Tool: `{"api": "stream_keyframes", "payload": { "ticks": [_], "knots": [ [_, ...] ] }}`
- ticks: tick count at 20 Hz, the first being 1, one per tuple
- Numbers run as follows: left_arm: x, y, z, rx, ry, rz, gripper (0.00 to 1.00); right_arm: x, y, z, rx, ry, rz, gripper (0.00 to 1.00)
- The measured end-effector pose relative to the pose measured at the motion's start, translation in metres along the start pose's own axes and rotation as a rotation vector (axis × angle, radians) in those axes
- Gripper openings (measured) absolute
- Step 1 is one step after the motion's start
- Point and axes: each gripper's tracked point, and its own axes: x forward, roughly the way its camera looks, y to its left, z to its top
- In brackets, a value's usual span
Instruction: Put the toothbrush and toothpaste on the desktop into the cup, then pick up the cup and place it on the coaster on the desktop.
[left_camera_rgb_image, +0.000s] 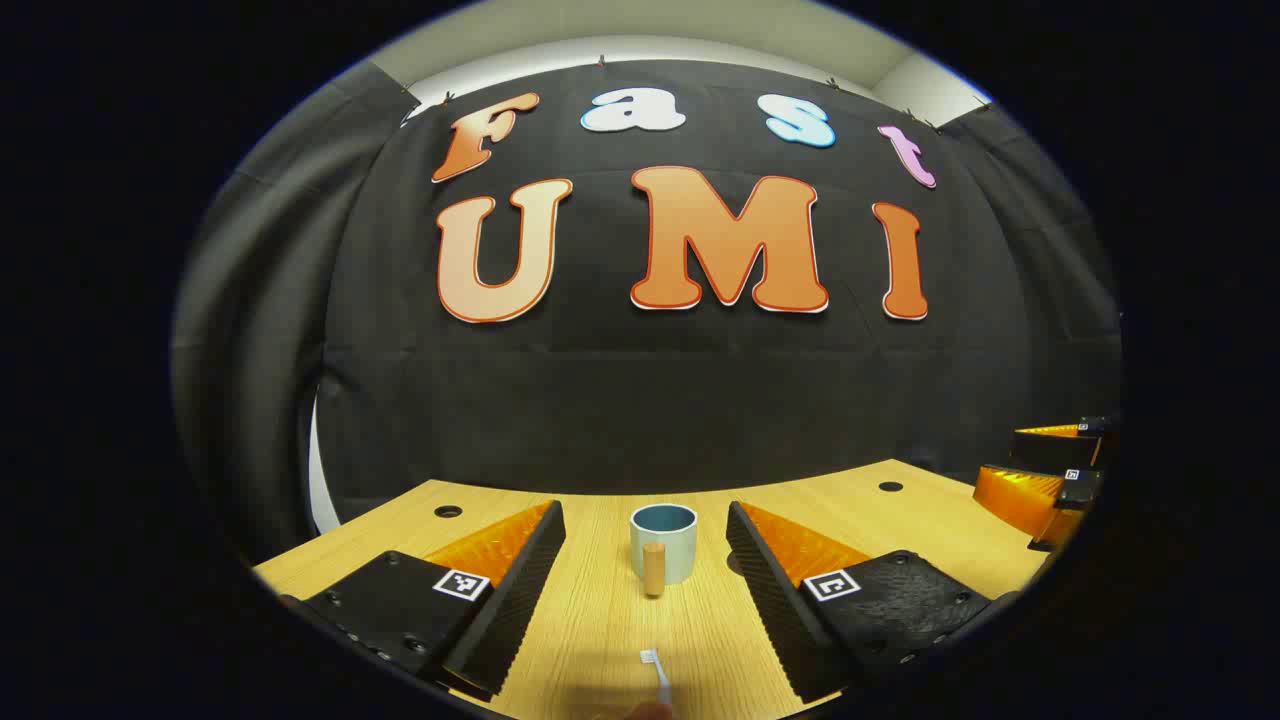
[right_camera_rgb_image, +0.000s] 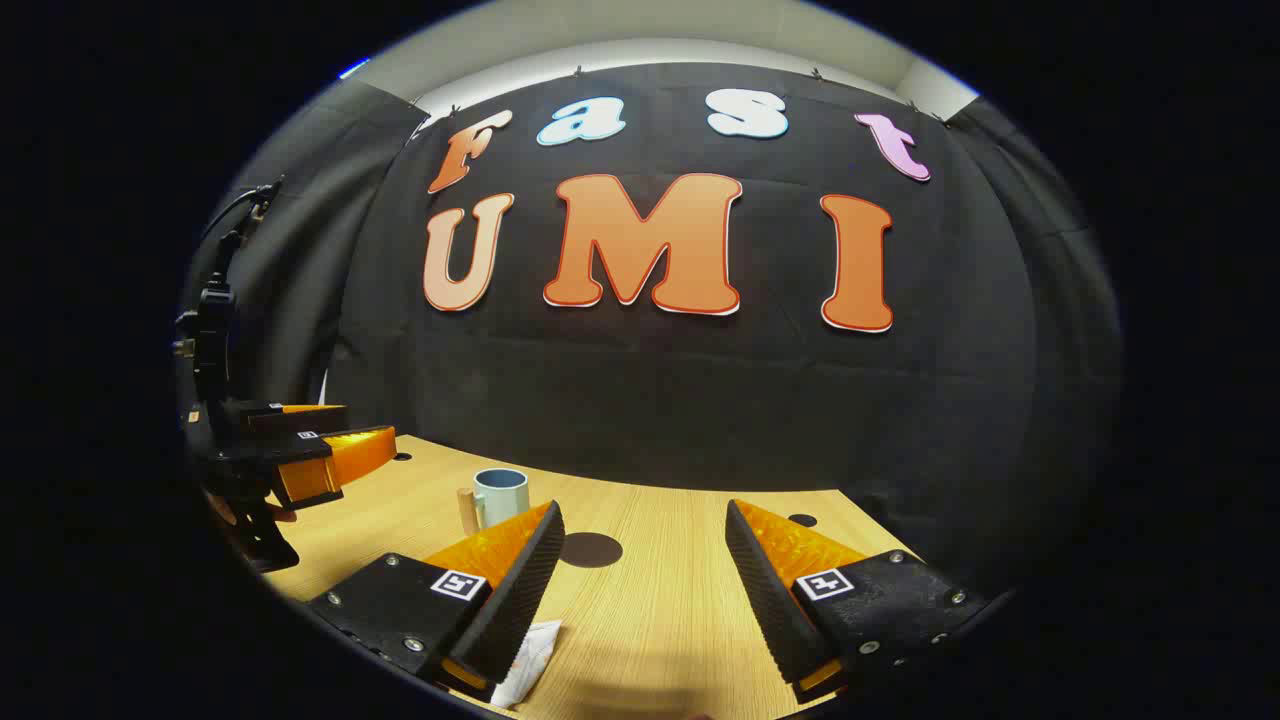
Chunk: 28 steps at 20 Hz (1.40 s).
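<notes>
both claws, left claw (left_camera_rgb_image: 645, 560) and right claw (right_camera_rgb_image: 645, 560), gape wide; cup (left_camera_rgb_image: 664, 541) stands upright beyond toothbrush (left_camera_rgb_image: 657, 672).

Left gripper (left_camera_rgb_image: 645, 590) level and low, jaws spread wide, nothing between them. Right gripper (right_camera_rgb_image: 645, 590) likewise low, jaws wide apart, holding nothing. Left gripper seen from the right gripper view at far left, fingers (right_camera_rgb_image: 335, 455) pointing inward.

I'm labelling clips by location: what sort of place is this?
Probably a staged recording booth, not a home: black cloth wall hung behind a bare wooden desktop, with just a cup, toothbrush and dark coaster laid out.
</notes>
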Motion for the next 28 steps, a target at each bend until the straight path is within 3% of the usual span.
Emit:
{"api": "stream_keyframes", "payload": {
  "ticks": [11, 12, 17, 18, 20, 21, 23, 27, 28],
  "knots": [
    [-0.014, 0.005, 0.038, 0.052, -0.108, 0.022, 1.0, -0.001, 0.002, 0.007, 0.01, -0.018, 0.026, 0.97],
    [-0.014, 0.005, 0.043, 0.056, -0.122, 0.026, 0.96, -0.002, 0.003, 0.011, 0.009, -0.029, 0.029, 0.97],
    [-0.017, 0.008, 0.051, 0.038, -0.163, 0.044, 0.96, 0.001, 0.008, 0.015, -0.011, -0.025, 0.025, 0.97],
    [-0.017, 0.011, 0.053, 0.033, -0.164, 0.048, 1.0, 0.0, 0.008, 0.012, -0.011, -0.018, 0.025, 0.97],
    [-0.017, 0.008, 0.053, 0.02, -0.158, 0.037, 0.96, 0.0, 0.011, 0.008, -0.013, -0.007, 0.03, 0.97],
    [-0.018, 0.007, 0.049, 0.017, -0.148, 0.029, 1.0, 0.0, 0.012, 0.006, -0.017, -0.002, 0.034, 0.97],
    [-0.016, 0.007, 0.043, 0.014, -0.123, 0.023, 0.96, 0.001, 0.014, 0.002, -0.023, 0.012, 0.035, 0.97],
    [-0.015, -0.001, 0.024, -0.007, -0.057, -0.018, 1.0, 0.001, 0.024, -0.01, -0.004, 0.047, 0.071, 0.97],
    [-0.014, -0.003, 0.018, -0.014, -0.036, -0.028, 0.96, 0.0, 0.026, -0.015, 0.0, 0.062, 0.081, 0.97]
  ]
}}
